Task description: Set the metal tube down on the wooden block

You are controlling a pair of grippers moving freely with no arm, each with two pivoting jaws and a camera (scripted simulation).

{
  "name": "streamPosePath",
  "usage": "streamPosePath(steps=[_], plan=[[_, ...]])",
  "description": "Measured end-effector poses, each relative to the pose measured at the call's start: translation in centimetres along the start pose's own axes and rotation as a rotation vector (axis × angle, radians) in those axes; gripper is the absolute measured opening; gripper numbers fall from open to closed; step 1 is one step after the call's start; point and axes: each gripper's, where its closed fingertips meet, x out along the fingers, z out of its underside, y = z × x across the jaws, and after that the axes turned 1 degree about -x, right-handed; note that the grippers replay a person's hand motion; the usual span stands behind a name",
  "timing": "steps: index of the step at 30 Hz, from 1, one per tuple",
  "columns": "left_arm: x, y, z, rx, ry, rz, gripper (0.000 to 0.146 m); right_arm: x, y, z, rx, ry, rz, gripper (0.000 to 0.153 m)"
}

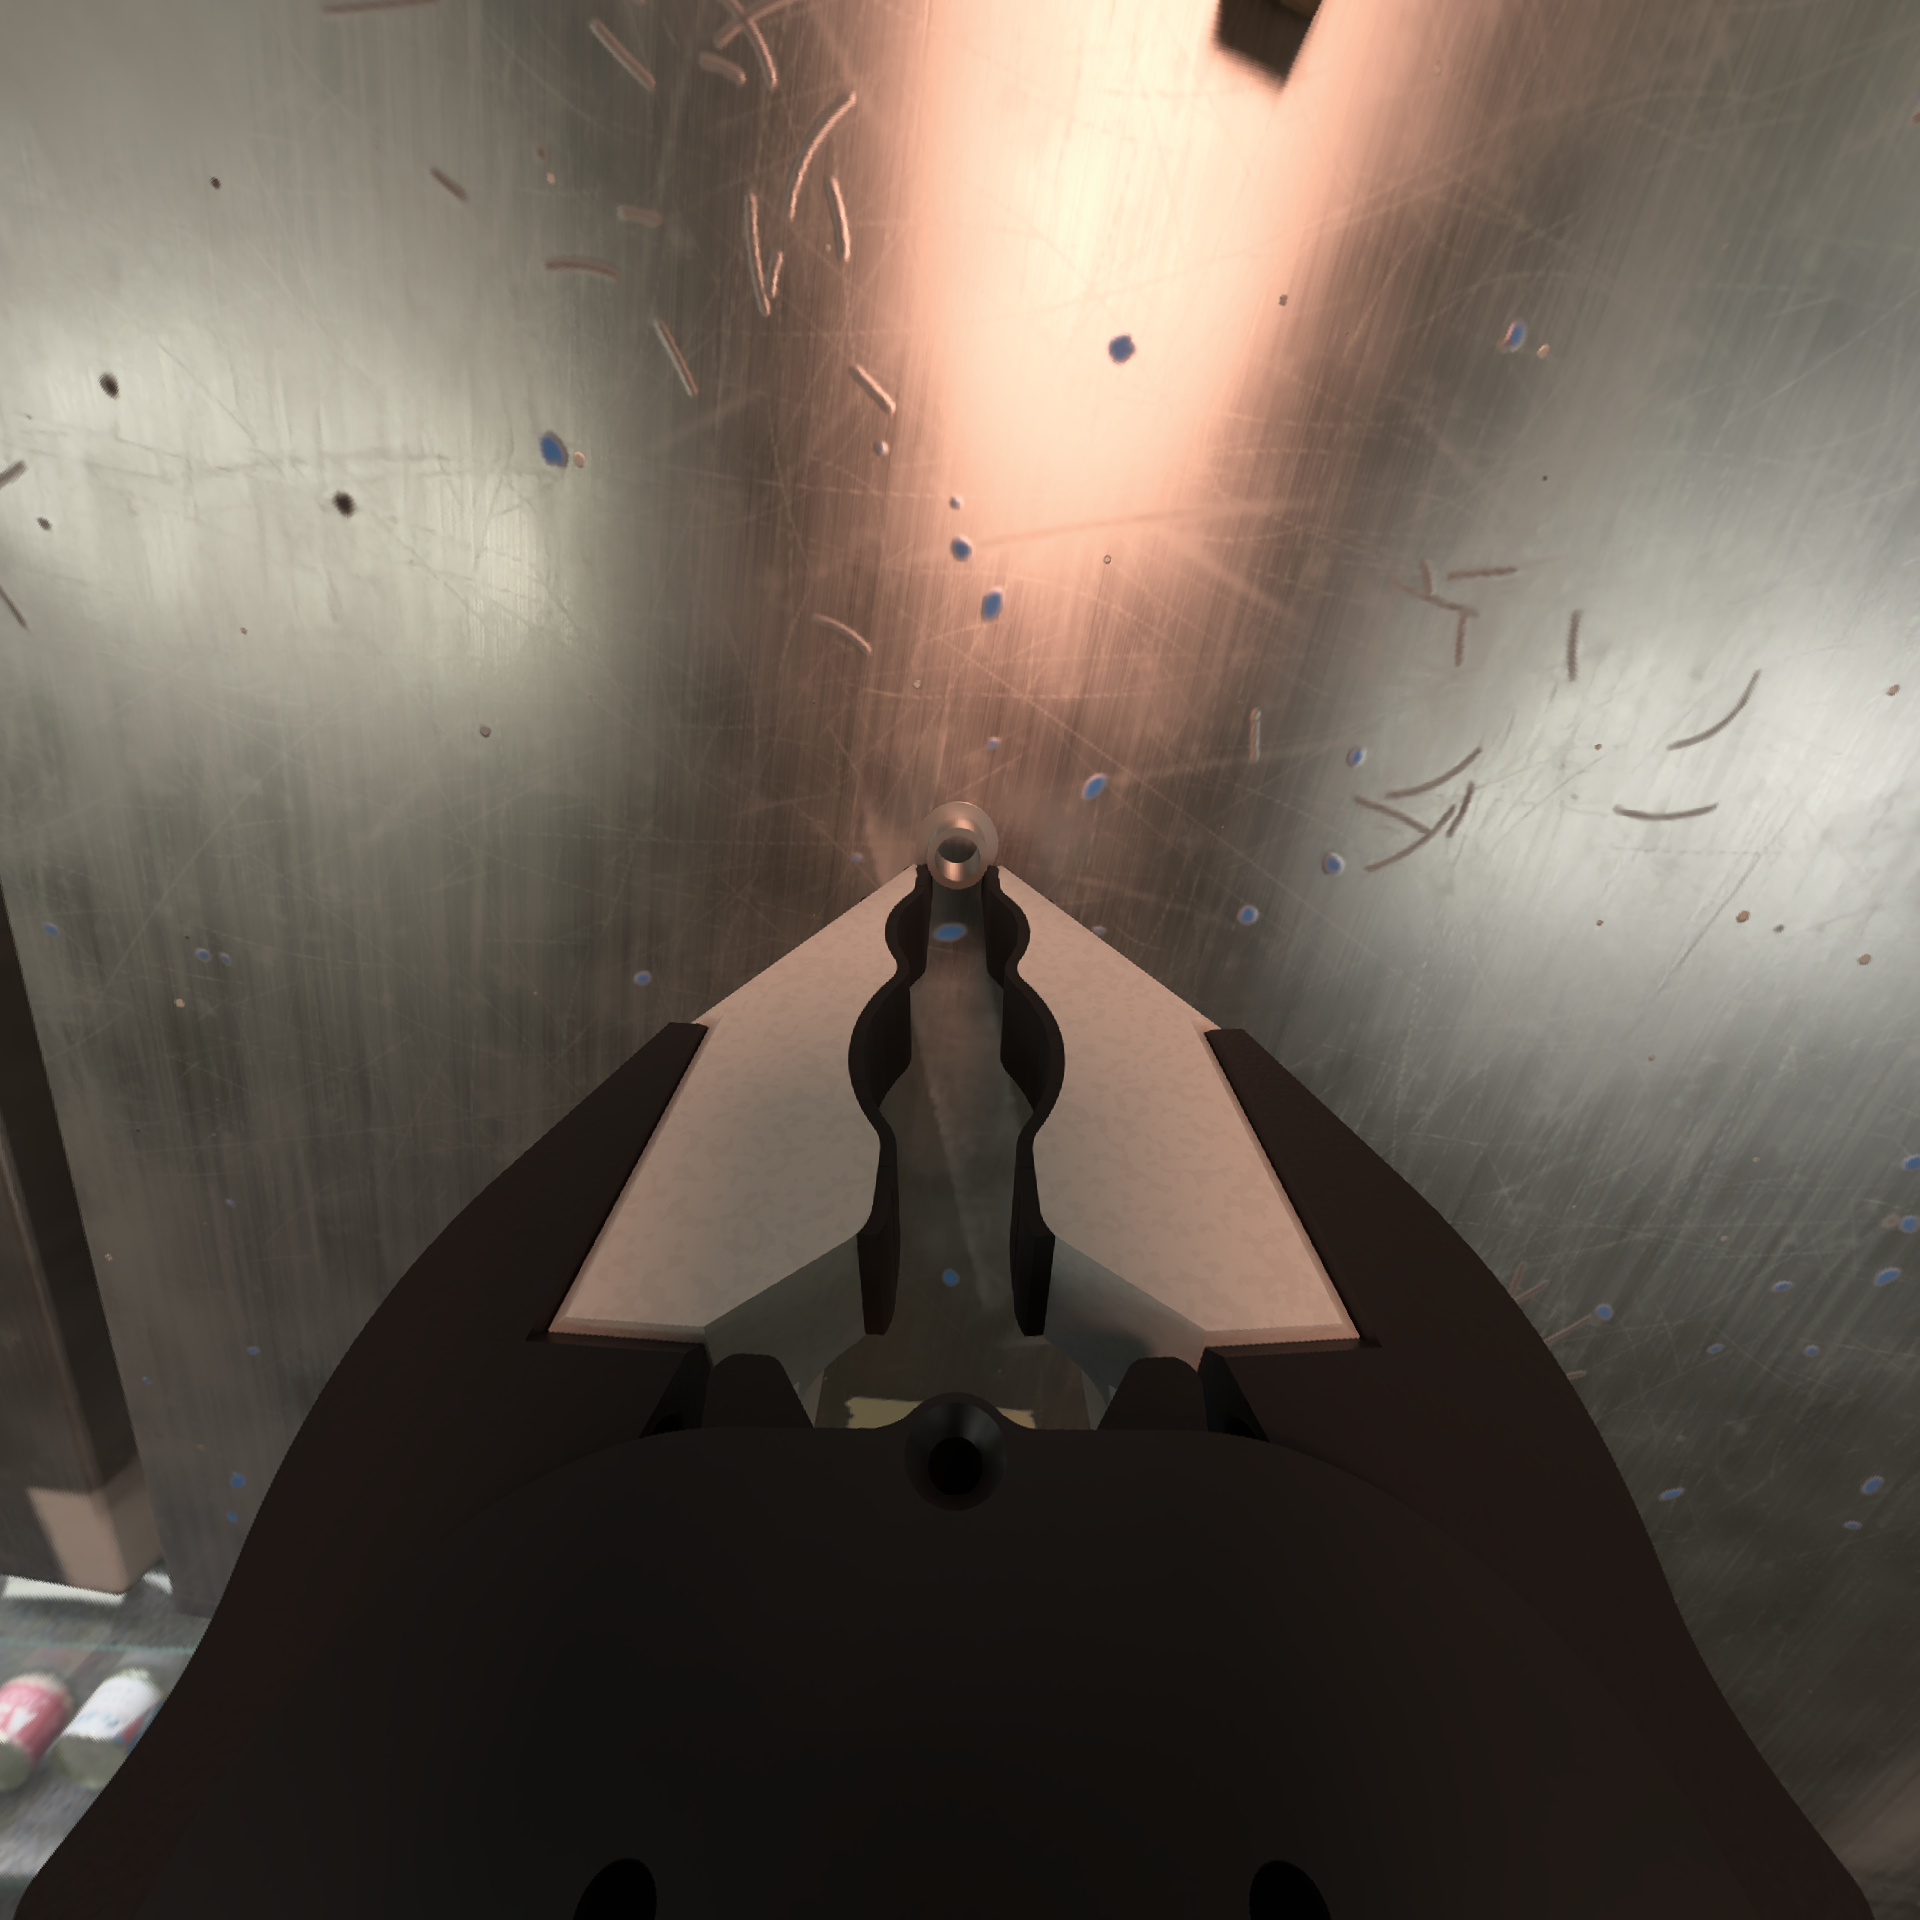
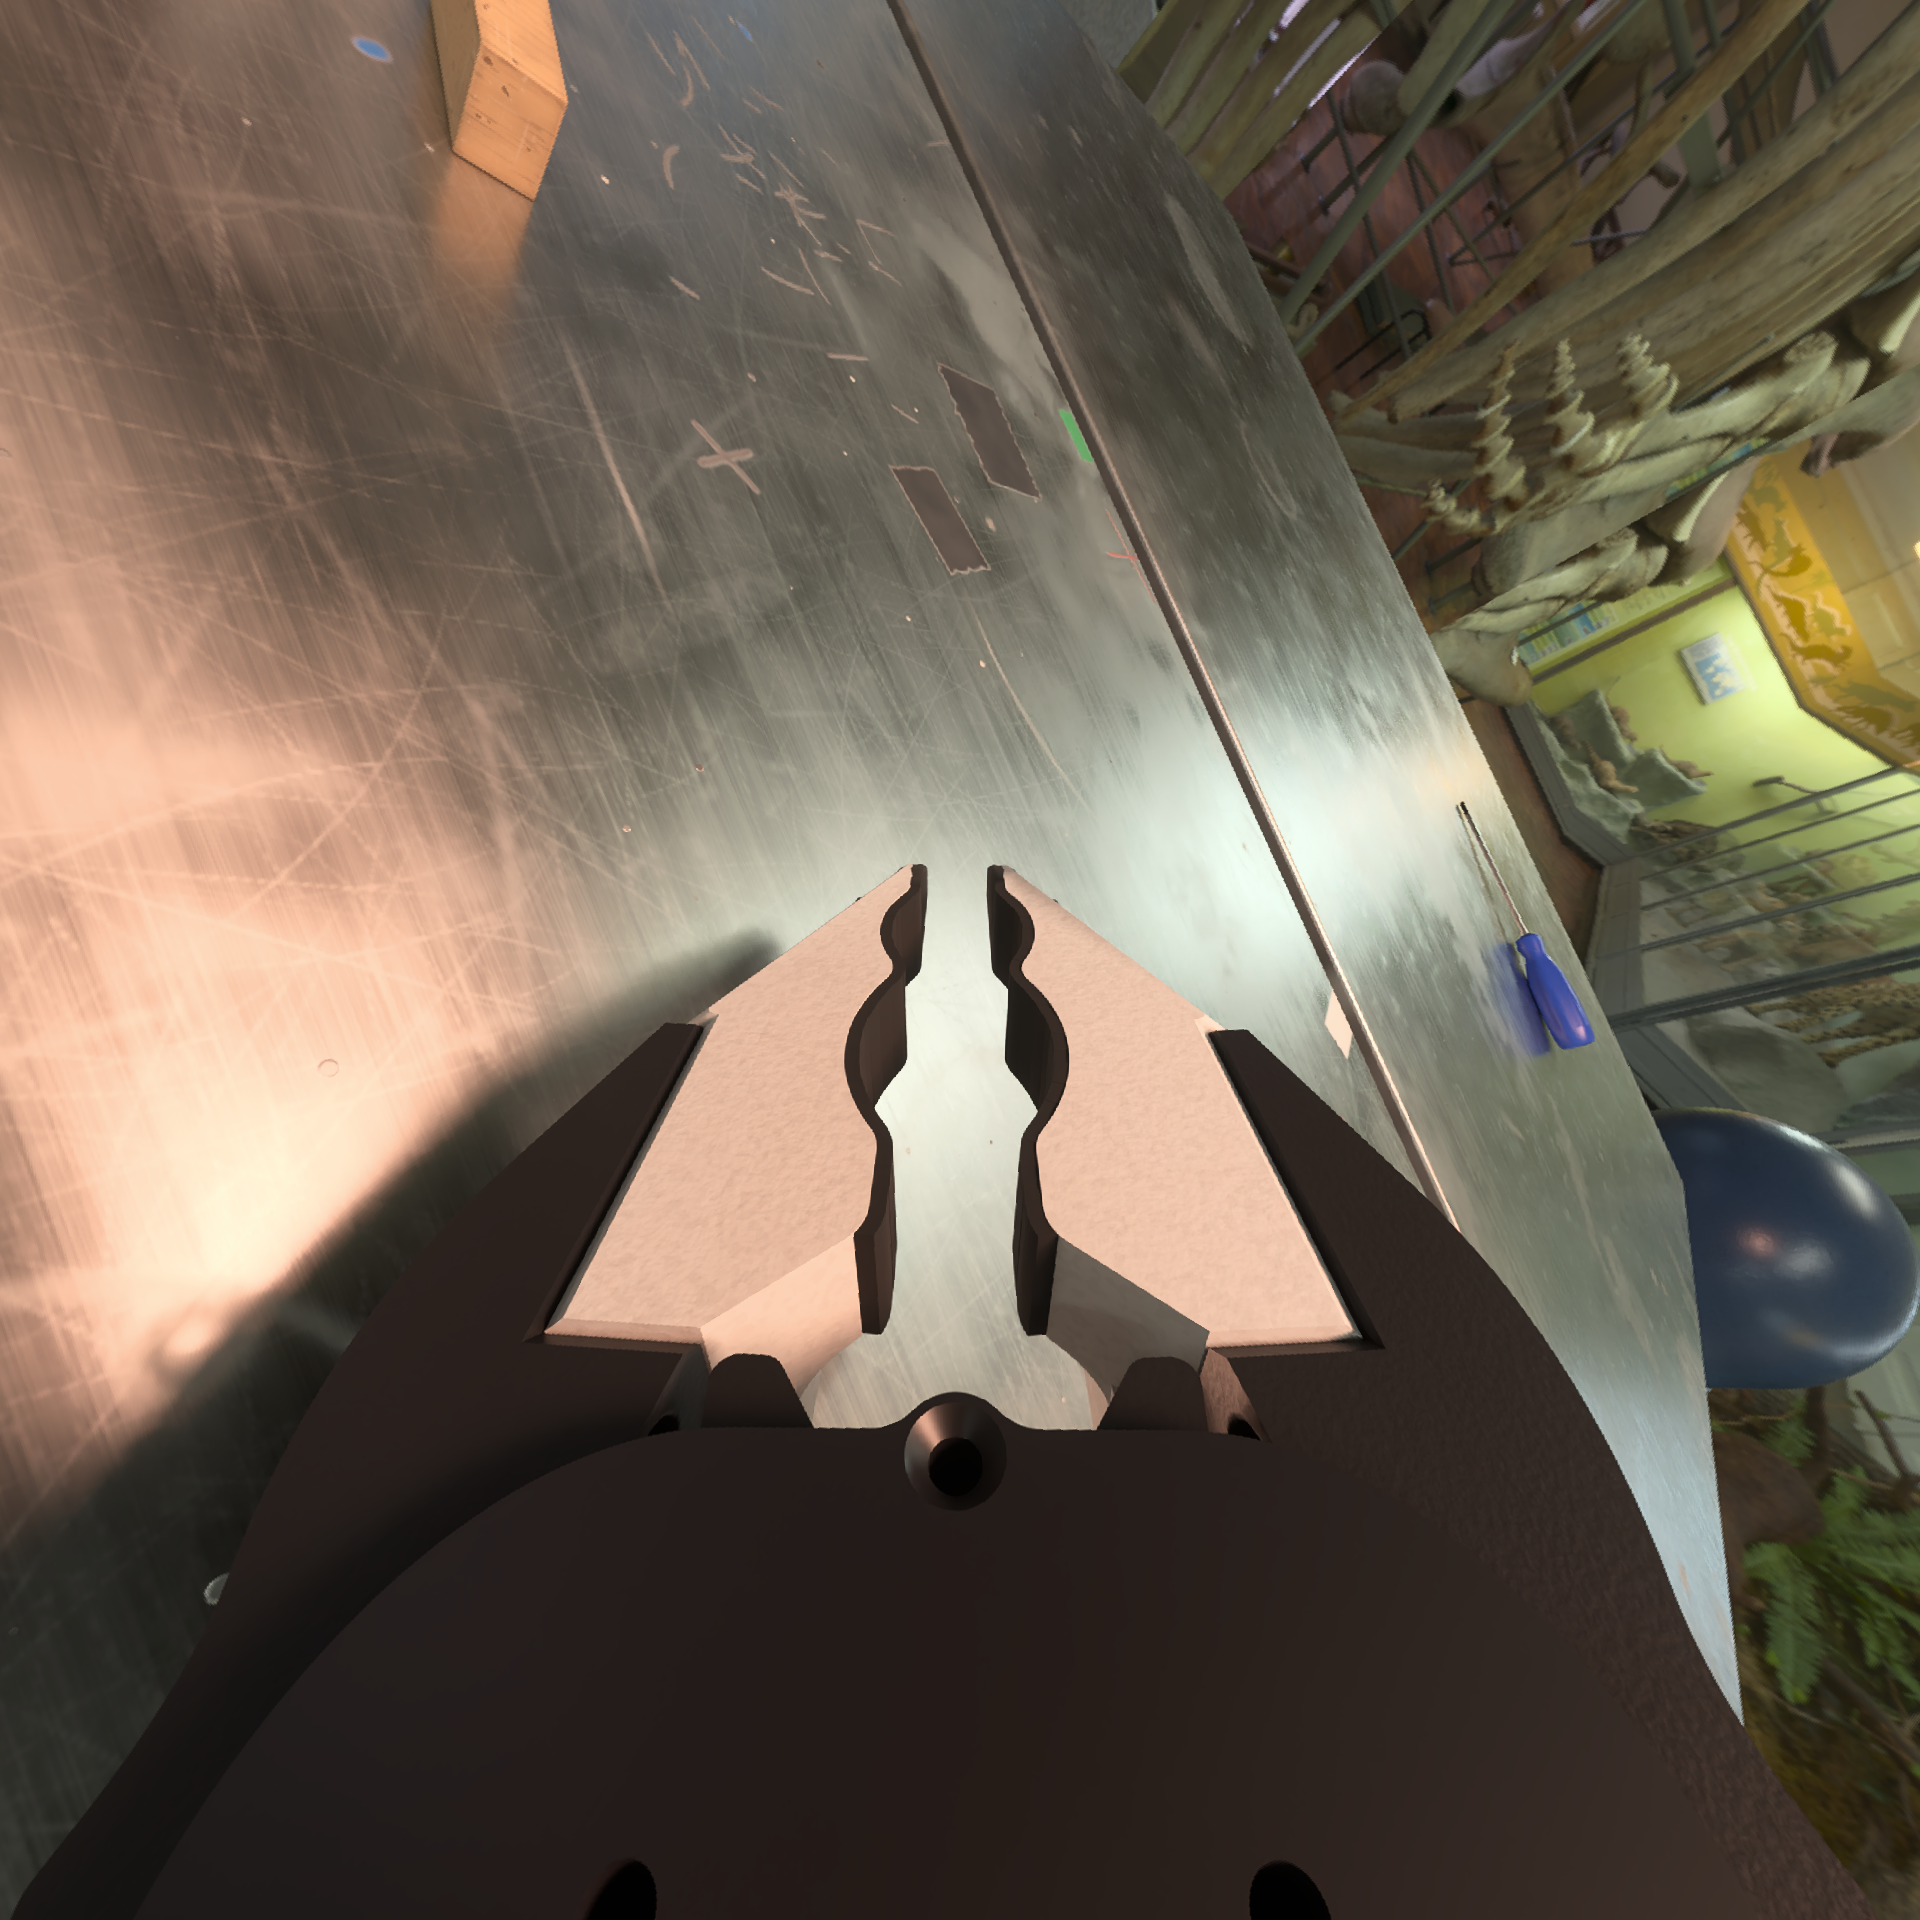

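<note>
In the left wrist view my left gripper [image 1: 958, 881] is shut on a small metal tube [image 1: 956, 840], seen end-on at the fingertips, above a scratched metal table [image 1: 416, 727]. A dark corner of the wooden block [image 1: 1262, 36] shows at the top edge, far ahead and slightly right. In the right wrist view the light wooden block [image 2: 499, 94] stands on the table at the top left, far from my right gripper [image 2: 956, 883]. The right gripper is empty, its jaws a narrow gap apart, low over the table.
A blue screwdriver [image 2: 1548, 987] lies near the table's right edge, with a dark blue ball [image 2: 1787, 1247] beyond it. Two dark tape patches [image 2: 987, 436] sit by a seam in the tabletop. Cans [image 1: 62, 1745] lie below the table's left edge.
</note>
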Motion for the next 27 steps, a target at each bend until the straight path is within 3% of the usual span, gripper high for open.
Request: streamPosePath(steps=[27], plan=[[0.7, 1.6, 0.0, -0.004, -0.016, 0.071, 0.009, 0.0, 0.0, 0.0, 0.001, 0.002, -0.001, 0.011]])
